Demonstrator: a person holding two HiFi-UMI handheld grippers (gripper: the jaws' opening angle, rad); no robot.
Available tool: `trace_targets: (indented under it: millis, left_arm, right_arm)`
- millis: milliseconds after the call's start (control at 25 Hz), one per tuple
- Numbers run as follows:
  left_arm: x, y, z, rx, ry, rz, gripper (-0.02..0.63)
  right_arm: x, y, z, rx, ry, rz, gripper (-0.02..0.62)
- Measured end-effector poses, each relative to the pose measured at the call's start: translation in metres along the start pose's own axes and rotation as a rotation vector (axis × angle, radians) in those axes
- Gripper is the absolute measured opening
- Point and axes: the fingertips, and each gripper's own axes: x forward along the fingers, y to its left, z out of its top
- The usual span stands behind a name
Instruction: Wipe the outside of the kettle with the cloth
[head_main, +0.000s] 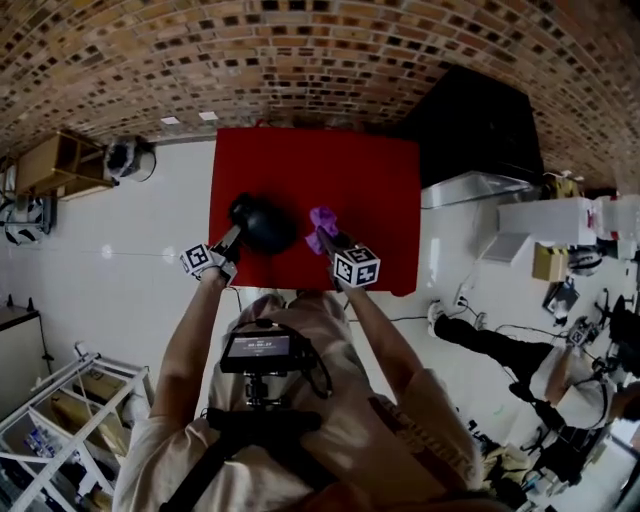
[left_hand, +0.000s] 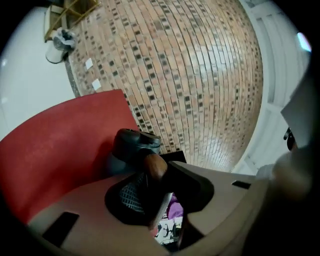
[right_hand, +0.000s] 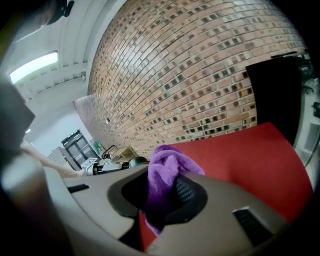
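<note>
A dark round kettle (head_main: 263, 226) is over the red table (head_main: 380, 170), near its front edge. My left gripper (head_main: 228, 240) is shut on the kettle's brown wooden handle (left_hand: 155, 167), which runs between its pads; the kettle's dark body and lid (left_hand: 135, 144) show just beyond. My right gripper (head_main: 326, 238) is shut on a purple cloth (right_hand: 165, 175), bunched and sticking up out of the jaws. In the head view the purple cloth (head_main: 322, 222) hangs just right of the kettle, a small gap apart. A bit of the cloth (left_hand: 174, 207) shows low in the left gripper view.
A brick wall (head_main: 300, 50) runs behind the table. A black cabinet (head_main: 470, 125) stands at the table's right, with white benches and gear (head_main: 560, 230) beyond. A wooden shelf (head_main: 60, 165) is far left, and a white rack (head_main: 50, 420) near left.
</note>
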Motion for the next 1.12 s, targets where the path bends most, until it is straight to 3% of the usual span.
trace_targets:
  millis: [80,280,360,480,520,640,760,960,1120]
  left_arm:
    - [-0.02,0.018,-0.003,-0.002,-0.025,0.025,0.117]
    - [-0.066,0.074,-0.03,0.013,0.039,0.276,0.123]
    - [-0.08,0.09,-0.044,-0.059,0.036,0.325,0.126]
    - [-0.091,0.111,-0.07,-0.234,0.04,0.325,0.133]
    - [-0.09,0.117,-0.075,-0.236,0.066,0.327,0.133]
    - [-0.094,0.132,-0.089,-0.069,0.197,0.409,0.179]
    - [-0.107,0.15,-0.1,0.182,0.391,0.547,0.374]
    - [-0.123,0.144,-0.095,0.649,0.638,0.686,0.379]
    - [-0.154,0.164,-0.088,0.852,0.753,0.778,0.379]
  right_arm:
    - [0.01,0.015,-0.006,-0.015,0.04,0.039,0.083]
    - [0.047,0.064,-0.053,-0.059,0.202,0.164,0.083]
    - [0.06,0.09,-0.074,-0.079,0.26,0.22,0.083]
    - [0.078,0.114,-0.106,-0.084,0.327,0.266,0.083]
    - [0.087,0.117,-0.117,-0.075,0.346,0.268,0.083]
    - [0.107,0.124,-0.149,-0.023,0.394,0.251,0.083]
    - [0.112,0.131,-0.172,-0.008,0.389,0.229,0.081]
    - [0.099,0.13,-0.199,-0.001,0.38,0.175,0.081]
    - [0.092,0.126,-0.217,0.023,0.343,0.114,0.083]
